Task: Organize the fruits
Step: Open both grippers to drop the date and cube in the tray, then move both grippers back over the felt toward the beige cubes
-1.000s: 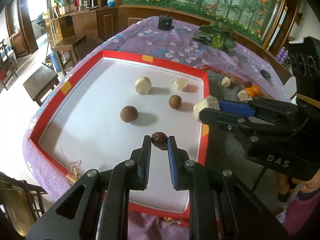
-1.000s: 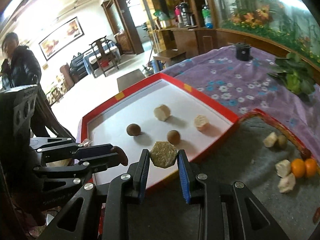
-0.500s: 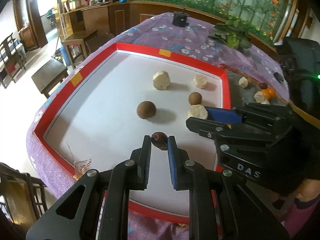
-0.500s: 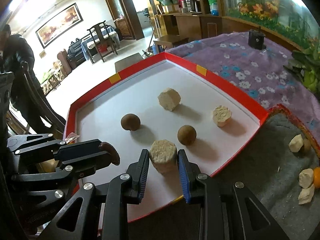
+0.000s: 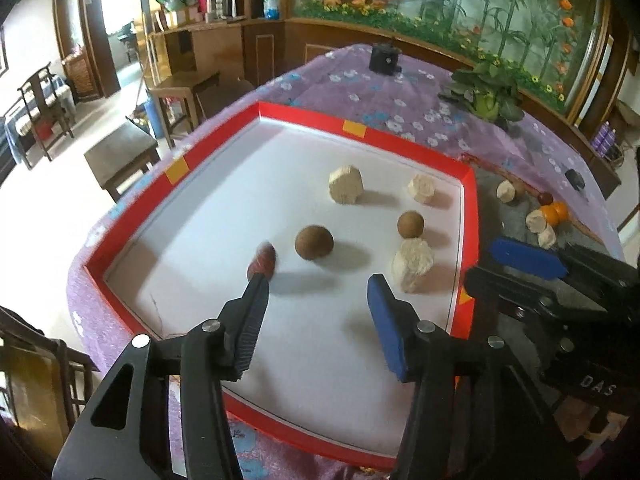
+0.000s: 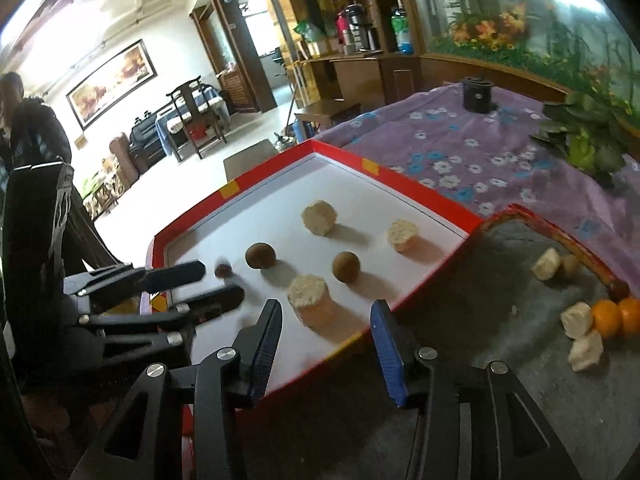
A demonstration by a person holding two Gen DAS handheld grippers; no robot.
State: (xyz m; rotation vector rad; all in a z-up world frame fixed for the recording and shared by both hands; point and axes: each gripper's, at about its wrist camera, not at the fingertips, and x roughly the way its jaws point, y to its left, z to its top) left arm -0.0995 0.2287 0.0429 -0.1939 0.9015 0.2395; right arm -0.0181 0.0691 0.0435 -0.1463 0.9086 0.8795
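A red-rimmed white tray (image 5: 470, 216) (image 6: 420, 196) holds two brown round fruits (image 5: 314, 242) (image 5: 410, 224), pale peeled chunks (image 5: 346, 184) (image 5: 420, 188), a dark red date (image 5: 262, 262) (image 6: 223, 270) and a pale chunk (image 5: 412, 260) (image 6: 310, 298). My left gripper (image 5: 316, 290) is open; the blurred date is at its left fingertip. My right gripper (image 6: 324, 314) is open around the pale chunk, which rests on the tray. It also shows in the left wrist view (image 5: 520, 266).
A grey mat (image 6: 500, 280) to the right holds more pale chunks (image 6: 576, 318), oranges (image 6: 608, 316) and dark fruit. The table has a purple flowered cloth (image 6: 460, 152), a potted plant (image 5: 486, 92) and a black cup (image 5: 384, 58). A person (image 6: 28, 140) stands at left.
Both grippers have opened. The date has left the left gripper and the pale chunk has left the right gripper; both are now on the tray.
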